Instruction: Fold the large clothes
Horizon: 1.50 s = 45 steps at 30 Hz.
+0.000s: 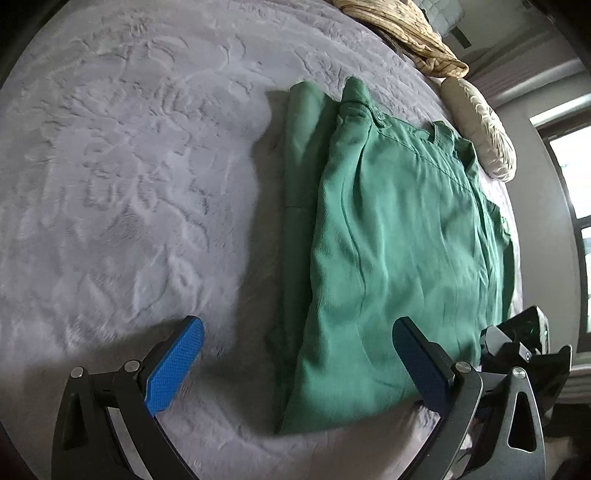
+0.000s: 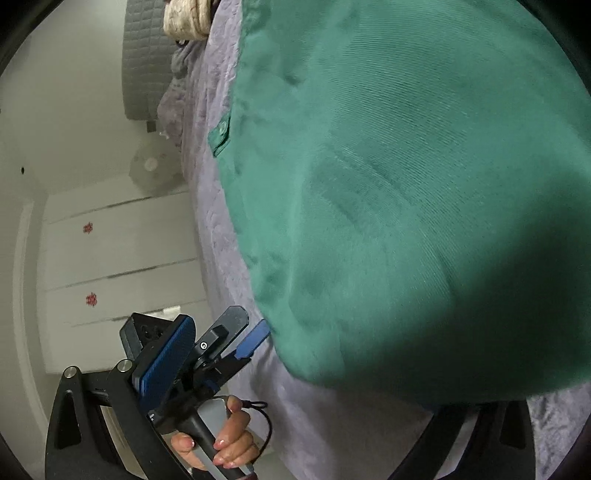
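Observation:
A green garment [image 1: 388, 240] lies folded lengthwise on the grey bedspread [image 1: 129, 166], its near end between my fingers. My left gripper [image 1: 298, 326] hovers open over that end, with one blue pad [image 1: 177, 365] over bare bedspread and the other [image 1: 417, 362] above the cloth. The right gripper's black body [image 1: 517, 343] shows at the garment's right edge. In the right wrist view the green cloth [image 2: 406, 203] fills the frame. My right gripper [image 2: 295, 343] is open. Its left pad [image 2: 166, 358] is free and its right finger is hidden under the cloth.
A beige quilted blanket [image 1: 410, 29] and a cream pillow [image 1: 480, 129] lie at the bed's far end. A hand [image 2: 229, 439] holds the left gripper [image 2: 236, 332] at the bed's edge [image 2: 221, 240]. White cabinet doors [image 2: 118, 258] stand beyond, and a window [image 1: 572, 177] is at right.

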Each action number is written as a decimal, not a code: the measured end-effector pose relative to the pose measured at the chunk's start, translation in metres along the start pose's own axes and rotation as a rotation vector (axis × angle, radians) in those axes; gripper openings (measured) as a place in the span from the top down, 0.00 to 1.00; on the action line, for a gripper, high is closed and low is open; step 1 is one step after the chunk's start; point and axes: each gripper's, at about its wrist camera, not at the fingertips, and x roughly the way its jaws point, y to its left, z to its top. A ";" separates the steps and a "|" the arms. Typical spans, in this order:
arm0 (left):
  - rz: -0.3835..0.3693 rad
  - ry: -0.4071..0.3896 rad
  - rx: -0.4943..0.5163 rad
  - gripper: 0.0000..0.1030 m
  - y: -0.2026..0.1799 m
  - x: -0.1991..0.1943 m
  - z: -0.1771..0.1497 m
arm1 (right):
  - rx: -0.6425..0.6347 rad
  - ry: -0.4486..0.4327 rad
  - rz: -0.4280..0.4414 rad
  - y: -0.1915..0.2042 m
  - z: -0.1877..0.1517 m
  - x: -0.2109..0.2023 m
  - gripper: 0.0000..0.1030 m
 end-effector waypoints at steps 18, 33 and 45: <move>-0.306 0.120 0.028 0.44 -0.070 0.052 0.050 | -0.100 0.063 0.106 0.034 0.010 -0.047 0.92; -0.096 -0.015 0.211 0.88 -0.155 0.007 0.046 | -0.299 -0.075 -0.333 0.003 0.077 -0.157 0.91; -0.026 -0.054 0.586 0.88 -0.368 -0.003 0.039 | -0.181 -0.026 -0.161 -0.052 0.070 -0.172 0.92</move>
